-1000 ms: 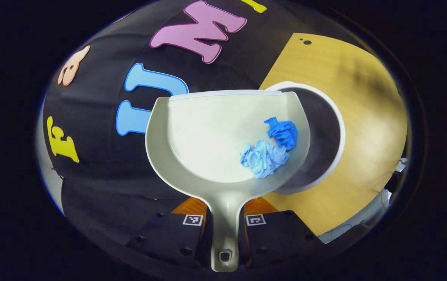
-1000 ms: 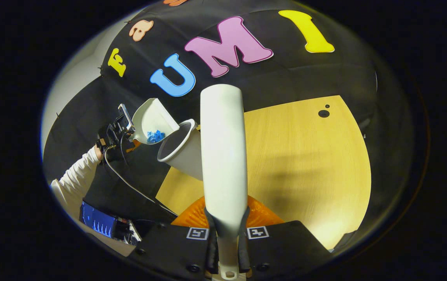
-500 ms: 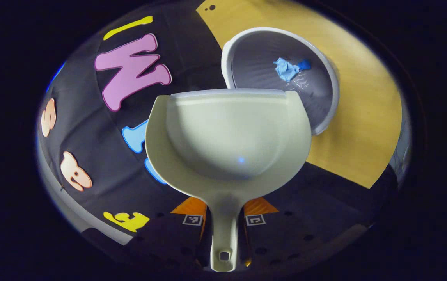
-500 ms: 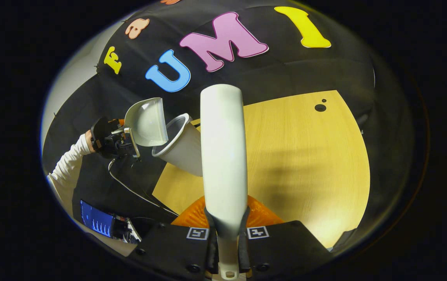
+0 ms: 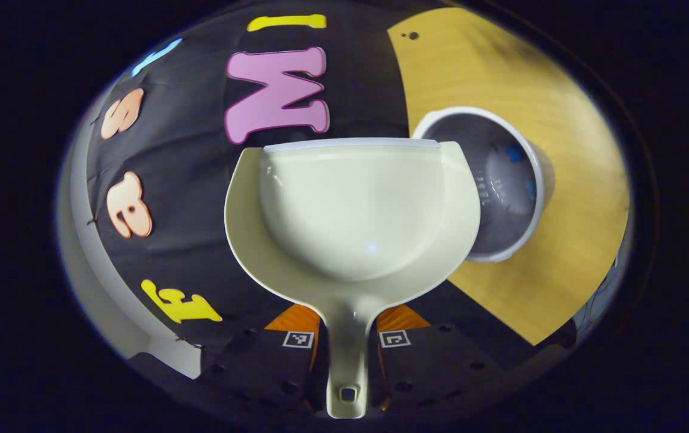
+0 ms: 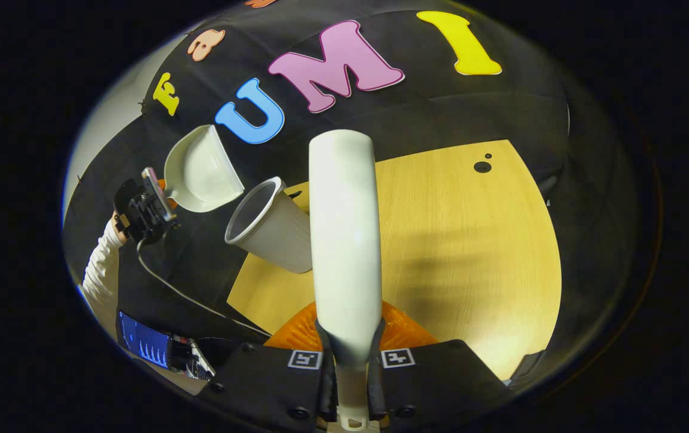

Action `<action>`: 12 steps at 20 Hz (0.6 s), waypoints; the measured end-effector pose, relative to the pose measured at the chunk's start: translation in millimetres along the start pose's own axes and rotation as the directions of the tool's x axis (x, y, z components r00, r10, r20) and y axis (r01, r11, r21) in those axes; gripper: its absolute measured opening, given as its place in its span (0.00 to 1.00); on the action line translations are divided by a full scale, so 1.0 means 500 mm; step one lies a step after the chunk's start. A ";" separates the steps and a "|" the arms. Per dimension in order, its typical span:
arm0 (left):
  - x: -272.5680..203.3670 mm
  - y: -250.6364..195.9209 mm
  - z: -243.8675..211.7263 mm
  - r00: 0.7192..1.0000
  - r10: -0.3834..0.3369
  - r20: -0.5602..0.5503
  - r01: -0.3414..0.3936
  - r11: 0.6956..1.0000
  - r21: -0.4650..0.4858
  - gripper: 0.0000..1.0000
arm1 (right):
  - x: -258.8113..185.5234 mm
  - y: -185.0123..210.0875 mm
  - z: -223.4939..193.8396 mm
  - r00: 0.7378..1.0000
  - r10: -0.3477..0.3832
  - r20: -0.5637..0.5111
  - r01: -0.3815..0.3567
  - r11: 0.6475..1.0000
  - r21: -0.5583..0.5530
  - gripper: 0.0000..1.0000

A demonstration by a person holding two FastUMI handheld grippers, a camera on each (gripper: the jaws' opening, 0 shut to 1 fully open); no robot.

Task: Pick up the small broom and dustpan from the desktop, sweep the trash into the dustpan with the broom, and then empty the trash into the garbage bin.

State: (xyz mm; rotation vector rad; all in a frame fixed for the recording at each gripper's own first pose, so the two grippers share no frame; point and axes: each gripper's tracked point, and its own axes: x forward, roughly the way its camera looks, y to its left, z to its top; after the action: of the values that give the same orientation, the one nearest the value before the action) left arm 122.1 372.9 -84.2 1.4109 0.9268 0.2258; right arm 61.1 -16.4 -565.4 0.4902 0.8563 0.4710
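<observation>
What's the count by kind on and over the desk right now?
Dustpan: 1, empty, handle held in the left gripper
Broom: 1, handle held in the right gripper
Bin: 1, on the desk
Blue trash bits in bin: at least 2, blurred
Total: 5

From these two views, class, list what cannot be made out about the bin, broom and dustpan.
- Bin contents, left gripper view: the dustpan covers its near side; only small blue scraps show, count unclear.
- Broom bristles, right gripper view: its pale back faces the camera, hiding them.
- Bin inside, right gripper view: the opening faces away and the broom cuts its side.
</observation>
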 end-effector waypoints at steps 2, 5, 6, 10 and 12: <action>-0.049 0.013 0.051 0.997 -0.047 0.061 0.056 0.984 -0.168 0.23 | -0.028 0.035 0.070 0.999 -0.010 0.037 0.011 1.000 -0.017 0.21; -0.118 0.004 0.139 0.974 -0.086 0.208 0.159 0.916 -0.367 0.23 | -0.082 0.094 0.158 0.993 -0.026 0.114 0.034 0.998 -0.062 0.21; -0.146 -0.003 0.175 0.964 -0.096 0.246 0.196 0.885 -0.423 0.23 | -0.093 0.105 0.183 0.990 -0.025 0.142 0.035 0.997 -0.067 0.21; -0.230 -0.097 0.279 0.898 -0.238 0.371 0.425 0.692 -0.583 0.23 | -0.090 0.109 0.244 0.974 -0.042 0.222 0.056 0.997 -0.057 0.21; -0.268 -0.170 0.337 0.826 -0.352 0.440 0.564 0.543 -0.623 0.20 | -0.075 0.086 0.236 0.973 -0.080 0.217 0.093 0.994 -0.049 0.21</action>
State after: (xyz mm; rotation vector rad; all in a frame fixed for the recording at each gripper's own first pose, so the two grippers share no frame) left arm 115.2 145.0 -124.0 0.3802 0.8124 -0.0134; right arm 125.9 -29.2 -452.5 0.4388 0.6514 0.3549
